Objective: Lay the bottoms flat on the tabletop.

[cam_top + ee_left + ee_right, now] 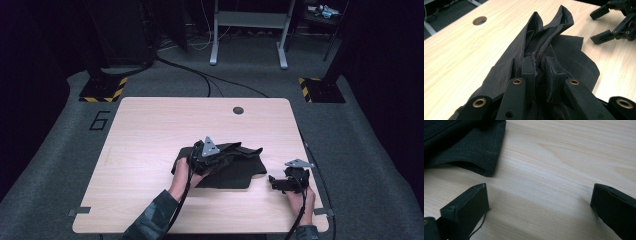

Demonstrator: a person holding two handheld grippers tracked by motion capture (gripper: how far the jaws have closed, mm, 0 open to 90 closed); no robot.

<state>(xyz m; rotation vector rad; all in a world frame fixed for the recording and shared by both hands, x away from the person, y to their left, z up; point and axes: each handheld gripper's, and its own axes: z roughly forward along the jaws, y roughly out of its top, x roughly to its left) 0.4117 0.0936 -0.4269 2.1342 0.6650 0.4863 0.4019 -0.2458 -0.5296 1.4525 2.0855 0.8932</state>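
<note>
Dark cloth [541, 42] pinched by left tool [541, 72]; right tool [539, 202] agape just beside | table [150, 125]

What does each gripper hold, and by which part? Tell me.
The left gripper is shut on a bunched fold of the dark cloth, pinched near its middle. The right gripper is open over the table, holding nothing.

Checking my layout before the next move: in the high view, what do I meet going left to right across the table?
Left gripper shut on the dark cloth → the cloth's right edge → bare table → right gripper, jaws open.
</note>
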